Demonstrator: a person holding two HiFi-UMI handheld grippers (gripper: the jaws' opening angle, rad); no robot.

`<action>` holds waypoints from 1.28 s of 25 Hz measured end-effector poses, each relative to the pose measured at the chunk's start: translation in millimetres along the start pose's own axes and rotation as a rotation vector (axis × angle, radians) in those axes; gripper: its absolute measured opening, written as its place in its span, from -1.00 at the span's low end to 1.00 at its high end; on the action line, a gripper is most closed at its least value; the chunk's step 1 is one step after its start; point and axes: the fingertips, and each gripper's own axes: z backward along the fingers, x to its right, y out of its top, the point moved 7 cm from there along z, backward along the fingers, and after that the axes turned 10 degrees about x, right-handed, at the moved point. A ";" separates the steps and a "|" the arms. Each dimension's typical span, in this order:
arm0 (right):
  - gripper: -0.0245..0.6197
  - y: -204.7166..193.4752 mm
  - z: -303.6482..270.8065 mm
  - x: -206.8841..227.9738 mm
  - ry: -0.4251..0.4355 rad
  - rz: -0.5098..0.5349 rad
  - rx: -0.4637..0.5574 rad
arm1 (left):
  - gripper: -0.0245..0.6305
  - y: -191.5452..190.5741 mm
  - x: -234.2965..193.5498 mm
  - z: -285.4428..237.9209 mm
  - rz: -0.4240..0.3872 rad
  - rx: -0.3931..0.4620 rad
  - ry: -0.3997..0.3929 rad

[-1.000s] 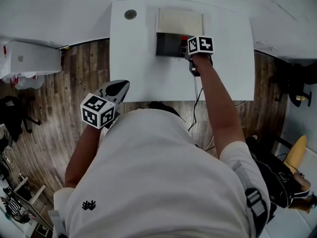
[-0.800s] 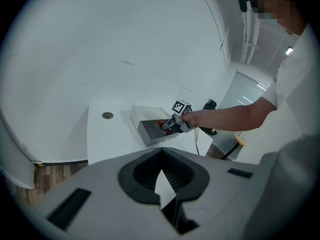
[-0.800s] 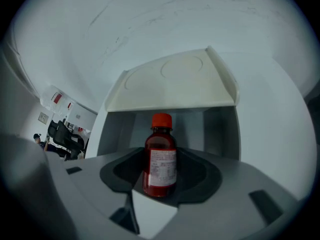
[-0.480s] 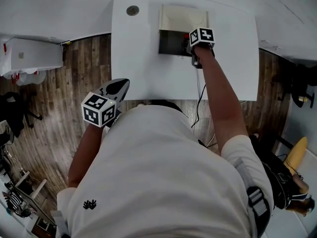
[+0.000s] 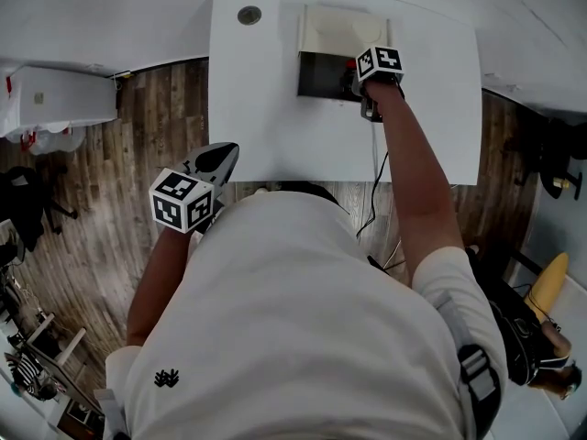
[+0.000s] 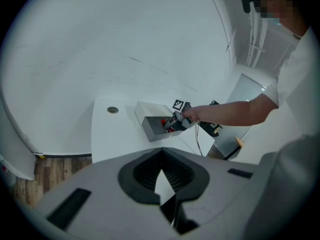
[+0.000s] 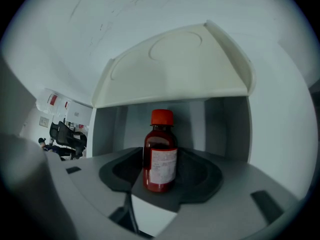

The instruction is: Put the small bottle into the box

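Note:
The small bottle (image 7: 161, 154), dark red with a red cap and a white label, stands upright inside the grey box (image 7: 230, 129), under its raised cream lid (image 7: 175, 69). My right gripper (image 7: 161, 183) reaches into the box (image 5: 321, 73) with the bottle between its jaws. The jaws are opening, and a gap shows on each side of the bottle. In the head view only the red cap (image 5: 349, 65) peeks out beside that gripper (image 5: 354, 79). My left gripper (image 5: 218, 159) hangs off the table's near left edge, shut and empty.
The white table (image 5: 257, 108) has a round grommet (image 5: 249, 14) at its far left corner. A black cable (image 5: 374, 181) runs off the near edge. A white cabinet (image 5: 55, 99) stands on the wooden floor to the left.
My right gripper has moved a little farther over the box's right side. The left gripper has stayed where it was.

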 end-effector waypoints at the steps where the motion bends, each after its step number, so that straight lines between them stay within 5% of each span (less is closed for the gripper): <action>1: -0.23 0.3 1.5 0.6 -0.002 -0.002 0.014 | -0.91 1.3 -0.5 0.1 -0.001 0.003 -0.001; 20: -0.36 -30.3 70.0 -16.5 -0.011 0.008 0.289 | -0.91 -12.7 1.5 35.6 -0.039 0.045 -0.062; 27: -0.85 -87.1 101.7 -39.3 -0.019 0.000 0.416 | -0.91 -25.0 4.8 62.5 -0.061 0.090 -0.085; 32: -0.90 -169.1 125.8 -71.0 -0.017 -0.022 0.477 | -0.91 -44.6 19.8 99.1 -0.059 0.133 -0.158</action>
